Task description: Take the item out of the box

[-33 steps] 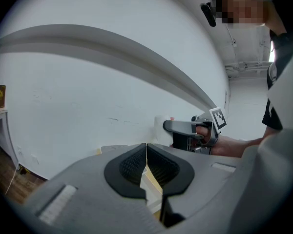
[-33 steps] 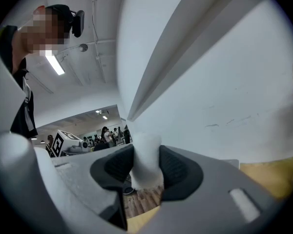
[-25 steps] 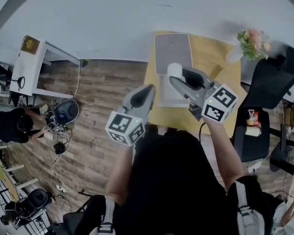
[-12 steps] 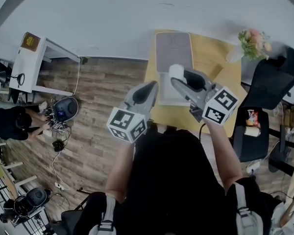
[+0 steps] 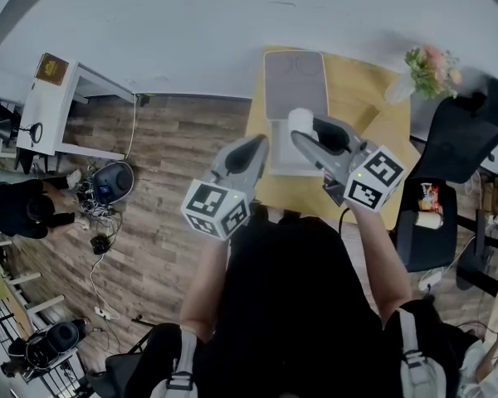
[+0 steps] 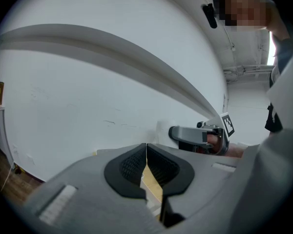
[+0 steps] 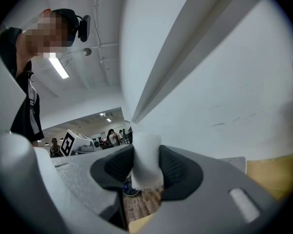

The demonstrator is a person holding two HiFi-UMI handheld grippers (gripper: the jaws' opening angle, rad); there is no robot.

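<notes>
No readable text anywhere. The only markings are the black-and-white square markers on the gripper cubes. A brown item [image 5: 50,75] on the white side table [image 5: 54,123] has a gold pattern, too small to read, and there is a faint mark on the box's grey part, also illegible.

The right gripper [image 5: 303,135] is clenched on the white cylindrical item [image 5: 299,120], with both pads pressed against its sides in the right gripper view [image 7: 145,165]. The item is held in the air. In the head view it overlaps the grey-and-white box [image 5: 286,162]; I can't tell how far it is clear of it.

The left gripper [image 5: 257,145] is closed on nothing, pads touching, just left of the box.

The box sits on a yellow wooden table [image 5: 357,98] pushed against a plain white wall [image 5: 191,23]. Flowers [image 5: 432,69] stand at the table's far right corner, with a black chair [image 5: 461,139] beside the table. The floor [image 5: 174,181] is wood plank, with cables and gear at left and a person in black [image 5: 21,210] there.
</notes>
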